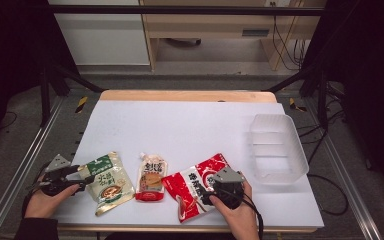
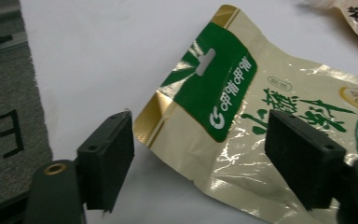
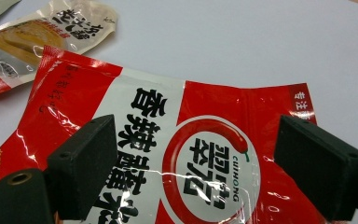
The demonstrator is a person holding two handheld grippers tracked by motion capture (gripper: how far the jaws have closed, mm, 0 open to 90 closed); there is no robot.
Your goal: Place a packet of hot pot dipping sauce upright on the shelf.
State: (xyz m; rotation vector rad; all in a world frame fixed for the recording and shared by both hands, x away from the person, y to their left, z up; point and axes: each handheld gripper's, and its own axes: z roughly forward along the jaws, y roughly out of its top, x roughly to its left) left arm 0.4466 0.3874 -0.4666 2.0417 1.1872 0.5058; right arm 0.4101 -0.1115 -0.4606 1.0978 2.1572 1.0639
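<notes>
From up high we could see our left gripper (image 1: pixel 80 181) at the left edge of the green-and-gold pouch (image 1: pixel 107 183) and our right gripper (image 1: pixel 211 196) over the red pouch (image 1: pixel 192 187), both near the table's (image 1: pixel 190 125) front edge. The left gripper view showed the jaws spread wide around the green pouch's (image 2: pixel 242 116) corner, pads off it. The right one (image 3: pixel 193 186) looked released too, hovering over the red pouch (image 3: pixel 191 140), though contact was hard to judge.

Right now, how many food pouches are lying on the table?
3, all along the near edge: a green and gold pouch at the left, an orange spouted pouch in the middle, and a red and white pouch at the right.
</notes>
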